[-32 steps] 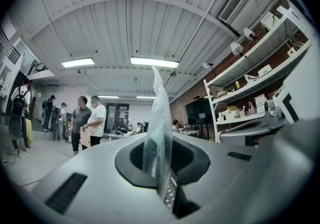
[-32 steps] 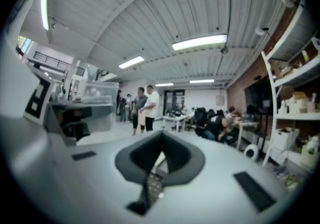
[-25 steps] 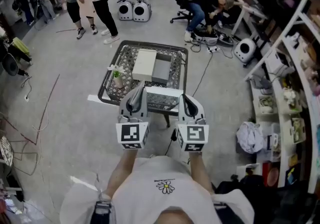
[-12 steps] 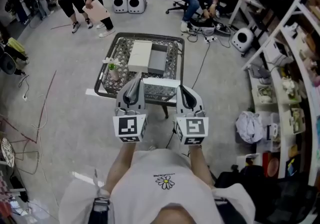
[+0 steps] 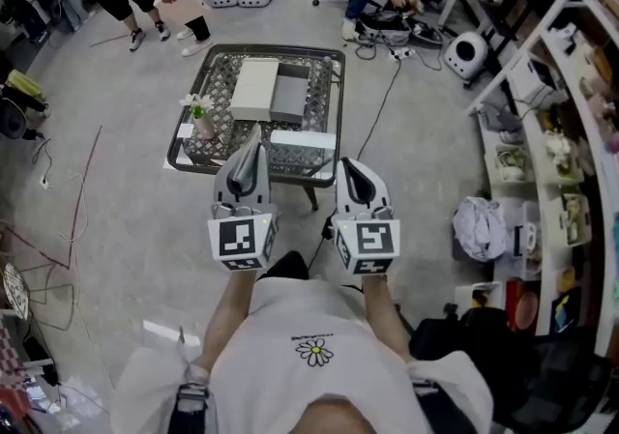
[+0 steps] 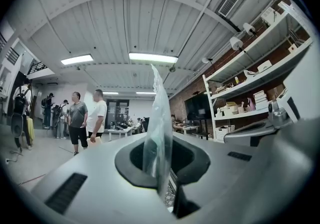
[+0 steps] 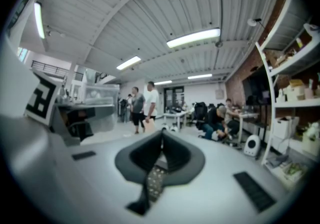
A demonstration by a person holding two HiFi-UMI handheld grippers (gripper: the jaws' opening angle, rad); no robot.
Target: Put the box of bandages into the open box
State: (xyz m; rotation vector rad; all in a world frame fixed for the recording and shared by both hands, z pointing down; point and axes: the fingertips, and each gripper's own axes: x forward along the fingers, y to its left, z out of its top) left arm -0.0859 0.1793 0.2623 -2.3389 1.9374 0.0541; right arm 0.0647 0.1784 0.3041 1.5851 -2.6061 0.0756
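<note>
Table (image 5: 325, 99) higher in view than before

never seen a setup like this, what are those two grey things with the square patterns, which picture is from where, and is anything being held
There is no robot here. A person holds a hand-held gripper in each hand, and the patterned cubes are part of those grippers. The top-down picture comes from a camera on the person's head. In it the left gripper and right gripper point toward a mesh-topped table. The other two pictures come from a camera riding on each gripper, looking along its jaws into the room. On the table are a white box, a grey box beside it, a long white box at the near edge, and a small plant. Both grippers have their jaws together and hold nothing from the table.
</note>
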